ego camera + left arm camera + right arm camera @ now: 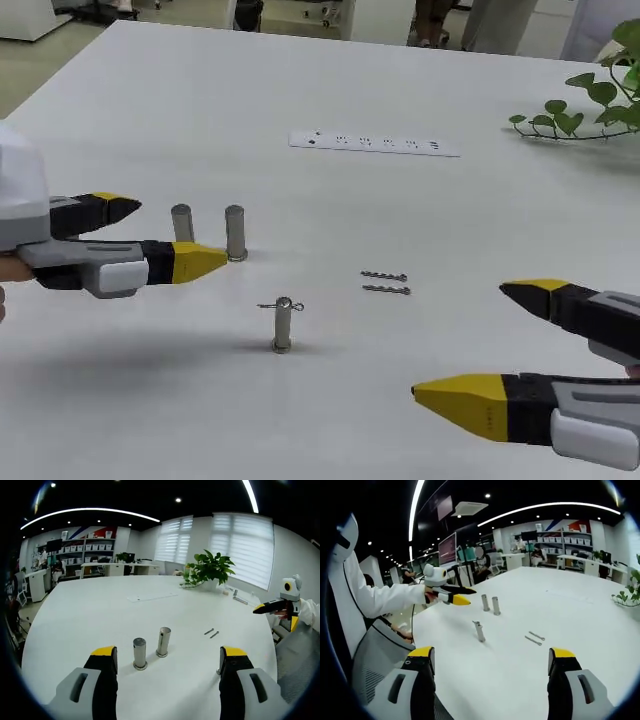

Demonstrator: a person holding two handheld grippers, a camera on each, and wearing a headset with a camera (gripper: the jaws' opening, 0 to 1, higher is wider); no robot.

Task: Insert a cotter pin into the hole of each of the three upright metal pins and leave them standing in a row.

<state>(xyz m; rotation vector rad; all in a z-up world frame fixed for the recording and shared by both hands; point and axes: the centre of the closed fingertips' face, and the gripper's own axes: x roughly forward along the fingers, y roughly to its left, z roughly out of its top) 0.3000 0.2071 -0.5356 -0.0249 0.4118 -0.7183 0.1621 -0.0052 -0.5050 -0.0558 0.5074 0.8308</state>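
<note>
Occlusion first: in the head view the left gripper (182, 233) runs off the left edge behind its white housing. The right gripper (458, 340) is cut by the lower right corner, so we see jaws and very little of the hands. In the left gripper view the front pin (218, 669) is mostly hidden behind the right-hand jaw; we make out a sliver near its base. The fitted cotter pin (281, 305) lies crosswise through that pin's head and reads clearly from the head view. In the right gripper view it is too small to confirm. Left gripper: held level above the table (330, 90), jaws spread wide with nothing between them. From the head view it overlaps the two rear pins (235, 232), but its own view puts both ahead of the jaw tips and apart from them. Right gripper: low at the near right, jaws likewise wide and empty, pointing left toward the pins. The rear pins stand upright side by side, and we cannot discern their holes. The front pin stands upright nearer us, apart from them and out of line with them. Two loose cotter pins (385, 283) lie parallel on the table between the front pin and the right gripper, touching neither. Room: bare tabletop all round the pins. A power strip (375, 143) lies well beyond them, and a plant (590, 100) trails over the far right edge.
</note>
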